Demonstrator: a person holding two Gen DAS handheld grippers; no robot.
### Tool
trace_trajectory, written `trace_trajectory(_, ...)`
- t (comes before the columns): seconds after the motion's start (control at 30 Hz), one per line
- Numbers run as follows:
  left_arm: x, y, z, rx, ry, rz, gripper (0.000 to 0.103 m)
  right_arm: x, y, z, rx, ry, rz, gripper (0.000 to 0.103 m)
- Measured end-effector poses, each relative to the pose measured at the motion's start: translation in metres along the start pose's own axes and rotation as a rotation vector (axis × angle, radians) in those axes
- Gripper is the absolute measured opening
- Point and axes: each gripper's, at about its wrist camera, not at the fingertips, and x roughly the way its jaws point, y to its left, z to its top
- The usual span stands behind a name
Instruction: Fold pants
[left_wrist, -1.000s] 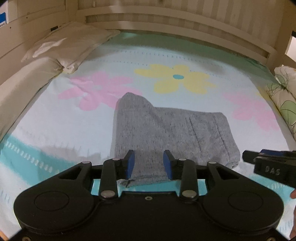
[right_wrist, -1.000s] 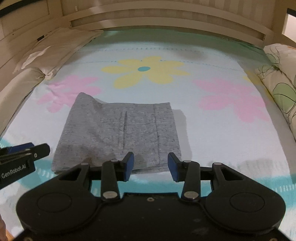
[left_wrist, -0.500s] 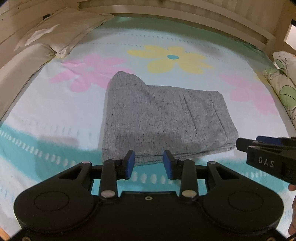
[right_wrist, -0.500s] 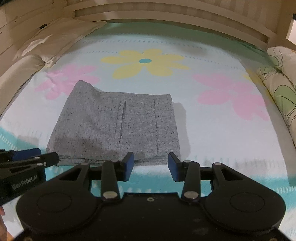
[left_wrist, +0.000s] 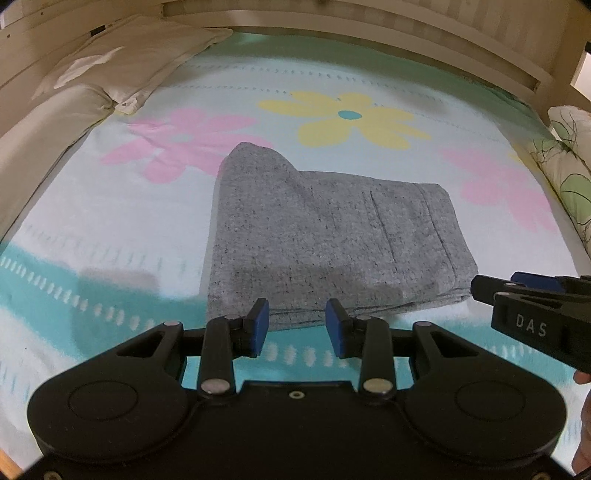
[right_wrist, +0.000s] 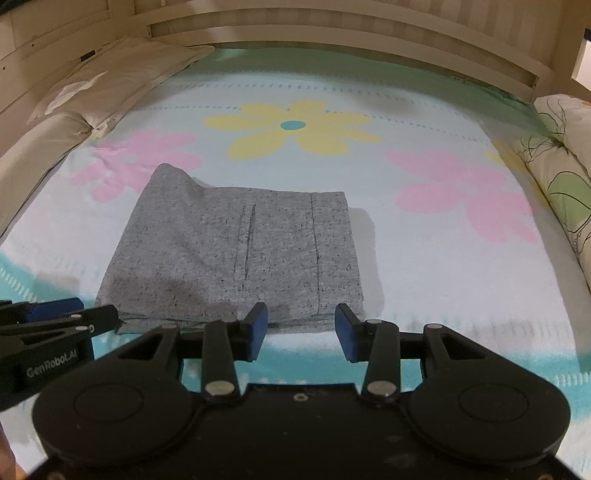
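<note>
Grey heathered knit fills the middle of both views: the pants (left_wrist: 325, 240) lie folded into a compact stack on the bed (left_wrist: 110, 221), flat on a sheet printed with a yellow flower (left_wrist: 347, 118) and pink flowers (right_wrist: 469, 192). In the left wrist view the stack sits at centre, its far left corner humped up a little, its layered edges showing along the lower side. In the right wrist view we see the same stack (right_wrist: 236, 254) left of centre, with a vertical seam line and a pocket slit on its top face.

We hold the left tool (left_wrist: 296, 328) at the lower middle of its frame, its blue-padded fingers (left_wrist: 260, 325) spread apart with nothing between them, just short of the near edge of the pants. The right tool (right_wrist: 299, 330) sits likewise at the lower middle of its own frame, fingers apart and empty, near the stack's lower right corner.

Each tool also shows in the other's view: the right one enters at the right edge of the left wrist frame, the left one at the lower left of the right wrist frame.

A pale pillow (left_wrist: 125, 66) rests in the upper left, a leaf-patterned pillow (right_wrist: 561, 177) along the right edge, and a wooden headboard (right_wrist: 332, 33) spans the top.
</note>
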Motion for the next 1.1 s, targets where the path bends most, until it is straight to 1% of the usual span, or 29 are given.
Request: trace_trajectory(1.1, 0.0039, -0.0003, -0.0018, 0.000, 0.030, 0.003, 0.044, 0.0049, 0.0052, -0.0005, -0.005, 0.007, 0.001, 0.043)
